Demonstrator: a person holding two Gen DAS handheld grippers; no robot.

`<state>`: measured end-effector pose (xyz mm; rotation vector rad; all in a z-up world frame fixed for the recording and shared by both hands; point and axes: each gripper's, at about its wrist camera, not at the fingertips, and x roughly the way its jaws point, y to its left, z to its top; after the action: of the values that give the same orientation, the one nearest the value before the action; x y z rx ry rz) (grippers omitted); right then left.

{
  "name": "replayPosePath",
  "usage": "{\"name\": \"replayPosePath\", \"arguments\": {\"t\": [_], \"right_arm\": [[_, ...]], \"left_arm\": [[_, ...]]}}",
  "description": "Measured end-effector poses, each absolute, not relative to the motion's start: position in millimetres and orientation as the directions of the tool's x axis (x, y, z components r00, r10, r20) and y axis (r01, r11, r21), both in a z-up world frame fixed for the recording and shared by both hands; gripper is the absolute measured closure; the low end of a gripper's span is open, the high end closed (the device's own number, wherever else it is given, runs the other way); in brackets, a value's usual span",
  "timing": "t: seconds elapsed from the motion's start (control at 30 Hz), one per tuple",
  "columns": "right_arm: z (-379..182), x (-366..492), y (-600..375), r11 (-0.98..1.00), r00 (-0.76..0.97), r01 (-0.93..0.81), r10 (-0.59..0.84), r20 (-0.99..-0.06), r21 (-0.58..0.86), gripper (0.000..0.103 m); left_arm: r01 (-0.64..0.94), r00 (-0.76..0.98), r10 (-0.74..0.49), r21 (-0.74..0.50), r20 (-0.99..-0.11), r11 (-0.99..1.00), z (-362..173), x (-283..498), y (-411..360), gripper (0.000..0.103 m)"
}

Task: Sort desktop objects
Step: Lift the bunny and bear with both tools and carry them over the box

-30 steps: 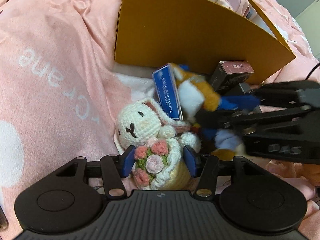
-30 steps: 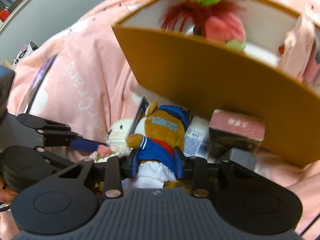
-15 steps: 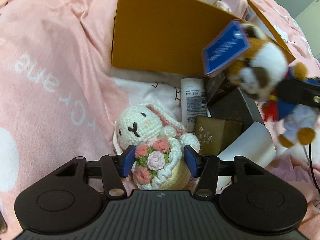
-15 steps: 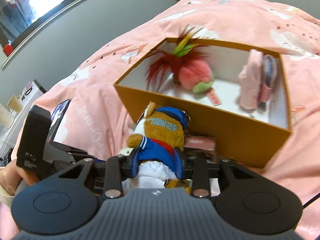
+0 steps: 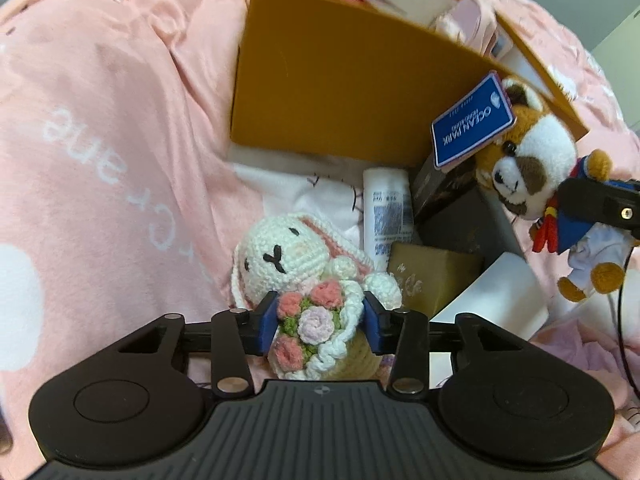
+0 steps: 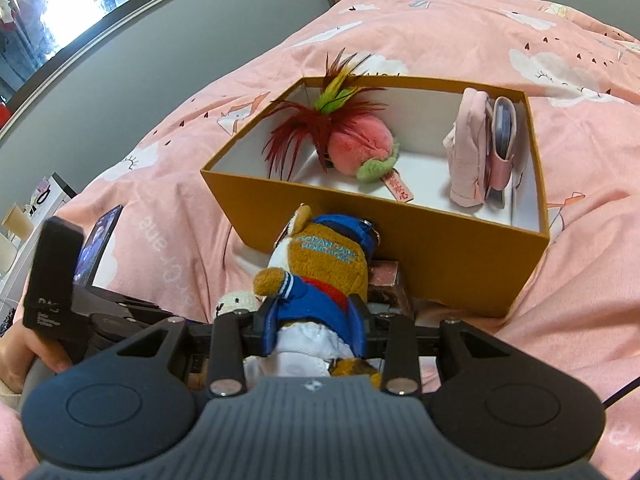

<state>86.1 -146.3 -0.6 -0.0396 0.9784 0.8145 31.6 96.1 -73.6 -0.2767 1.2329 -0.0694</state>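
My left gripper (image 5: 320, 322) is shut on a crocheted white bunny (image 5: 288, 252) with a flower bouquet, low over the pink bedspread. My right gripper (image 6: 314, 326) is shut on a brown plush bear in a blue sailor suit (image 6: 324, 264) and holds it in the air in front of the orange box (image 6: 440, 256). The bear (image 5: 536, 176) with its blue tag (image 5: 472, 120) also shows at the right of the left wrist view. The box (image 5: 332, 92) holds a pink peach plush with red feathers (image 6: 352, 148) and a pink pouch (image 6: 476, 152).
Beside the box lie a white tube (image 5: 388, 212), a dark box (image 5: 440, 184), a gold box (image 5: 432, 276) and a white box (image 5: 504, 296). A phone (image 6: 98, 248) lies at the left on the pink bedspread (image 5: 100, 140).
My right gripper has lifted the bear up from the pile to the height of the box rim. My left gripper has stayed shut on the bunny, nearly still.
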Motion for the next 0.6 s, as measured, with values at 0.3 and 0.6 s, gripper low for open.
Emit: {"name": "replayPosePath", "arguments": {"t": [0.3,0.6], "right_arm": [[9.9,86.7,-161.2,0.712,0.311,-0.606,0.623,-0.718,0.355,0.065],[26.4,86.8,-168.5,0.695,0.334,-0.607,0.663,-0.670,0.384,0.065]], "left_arm": [[-0.063,0.505,-0.182,-0.246,-0.844,0.967,-27.1,14.3,98.0,0.059],[0.017,0.649,-0.216,-0.270,-0.729,0.963,19.6,9.4,91.6,0.059]]}}
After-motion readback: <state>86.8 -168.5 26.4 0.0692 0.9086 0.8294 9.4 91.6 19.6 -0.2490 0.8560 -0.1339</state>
